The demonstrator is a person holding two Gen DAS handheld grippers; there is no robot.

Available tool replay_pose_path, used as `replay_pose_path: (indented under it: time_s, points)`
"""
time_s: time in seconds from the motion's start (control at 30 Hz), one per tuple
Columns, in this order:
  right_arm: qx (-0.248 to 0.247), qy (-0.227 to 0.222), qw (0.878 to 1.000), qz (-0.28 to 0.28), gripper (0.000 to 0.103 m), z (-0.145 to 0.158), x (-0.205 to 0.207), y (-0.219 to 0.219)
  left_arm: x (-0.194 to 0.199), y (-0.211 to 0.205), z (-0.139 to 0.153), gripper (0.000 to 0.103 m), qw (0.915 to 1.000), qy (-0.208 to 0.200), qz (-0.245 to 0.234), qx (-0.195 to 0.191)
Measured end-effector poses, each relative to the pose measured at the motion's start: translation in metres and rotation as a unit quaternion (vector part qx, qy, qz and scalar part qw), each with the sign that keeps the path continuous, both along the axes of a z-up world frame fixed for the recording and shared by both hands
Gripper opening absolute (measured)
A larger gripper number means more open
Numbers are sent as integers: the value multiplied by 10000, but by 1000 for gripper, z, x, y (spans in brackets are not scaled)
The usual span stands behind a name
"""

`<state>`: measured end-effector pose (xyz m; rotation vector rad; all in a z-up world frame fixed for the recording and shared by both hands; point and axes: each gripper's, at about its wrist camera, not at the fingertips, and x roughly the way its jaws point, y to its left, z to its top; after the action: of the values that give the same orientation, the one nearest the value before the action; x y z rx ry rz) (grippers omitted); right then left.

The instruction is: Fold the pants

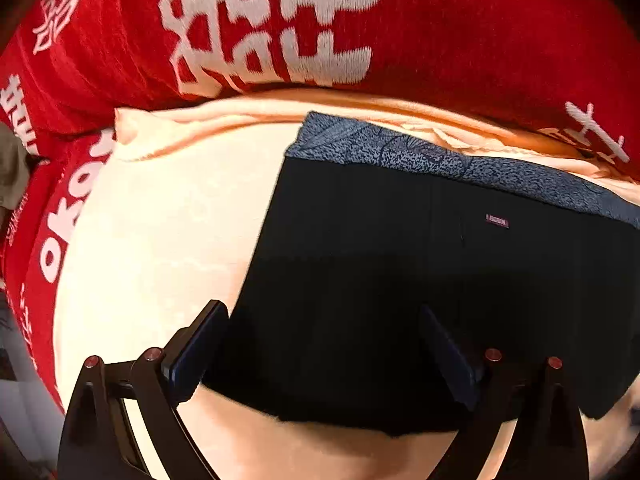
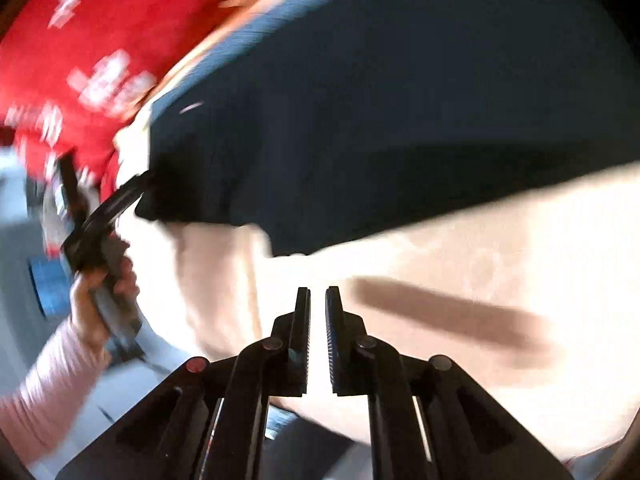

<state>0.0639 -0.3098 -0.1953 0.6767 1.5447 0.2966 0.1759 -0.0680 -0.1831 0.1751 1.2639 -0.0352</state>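
The dark navy pants (image 1: 400, 280) lie folded on a cream cloth (image 1: 160, 220), with a patterned blue-grey waistband (image 1: 400, 148) at the far edge and a small pink label. My left gripper (image 1: 324, 320) is open wide, its fingers straddling the near left part of the pants. In the blurred right wrist view the pants (image 2: 380, 120) lie beyond my right gripper (image 2: 318, 296), which is nearly shut and empty above the cream cloth (image 2: 480, 280). The left gripper (image 2: 120, 200) shows there at the pants' left corner.
A red blanket with white characters (image 1: 440, 32) lies behind the cream cloth and wraps round its left side (image 1: 60, 220). A hand in a pink sleeve (image 2: 60, 360) holds the left gripper. A blue object (image 2: 48, 280) sits at the far left.
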Motion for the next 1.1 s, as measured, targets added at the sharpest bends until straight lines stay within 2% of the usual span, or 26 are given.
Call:
replay_pose_path:
  time_s: [0.07,0.1,0.13,0.17,0.3,0.4,0.53,0.73,0.77,0.8,0.83,0.9,1.0,1.1]
  points:
    - [-169,-454,9980,414,15,25,28,12,-7,3,1,97,9999,20,89,-63]
    - [-229,-720,9952,629,29,38,52,23,-9,8,-1,97,9998,39,171,-134]
    - [-264,-931,9920,809,48,47,77,32,-9,13,-2,97,9996,38,225,-187]
    - [-256,-1131,9883,988,54,54,100,41,-10,17,-3,97,9992,40,287,-273]
    - [-234,-1597,9709,1769,54,50,192,101,-16,19,-5,97,9990,-51,286,-349]
    - [-399,-1750,9541,2398,54,36,239,158,-18,25,-10,97,9983,-113,333,-458]
    - [-828,-2022,9231,3165,54,20,262,210,-17,35,-15,97,9966,-179,437,-680]
    - [-1042,-1798,9089,3614,54,-12,285,244,-25,41,-19,97,9955,-299,429,-788]
    - [-1018,-1753,9103,3609,52,-16,286,243,-26,43,-20,97,9952,-290,439,-826]
    - [-936,-1681,9151,3544,40,-19,289,242,-29,45,-19,97,9949,-288,451,-856]
    - [-911,-1604,9206,3442,8,-18,291,241,-29,48,-19,97,9947,-265,468,-875]
    - [-897,-1683,9184,3467,7,-9,289,245,-26,60,-22,97,9944,-232,505,-903]
    - [-949,-1859,9016,3788,7,6,283,256,-16,69,-23,97,9945,-221,516,-886]
    - [-978,-1847,9069,3658,7,5,291,263,-17,69,-26,97,9941,-211,559,-900]
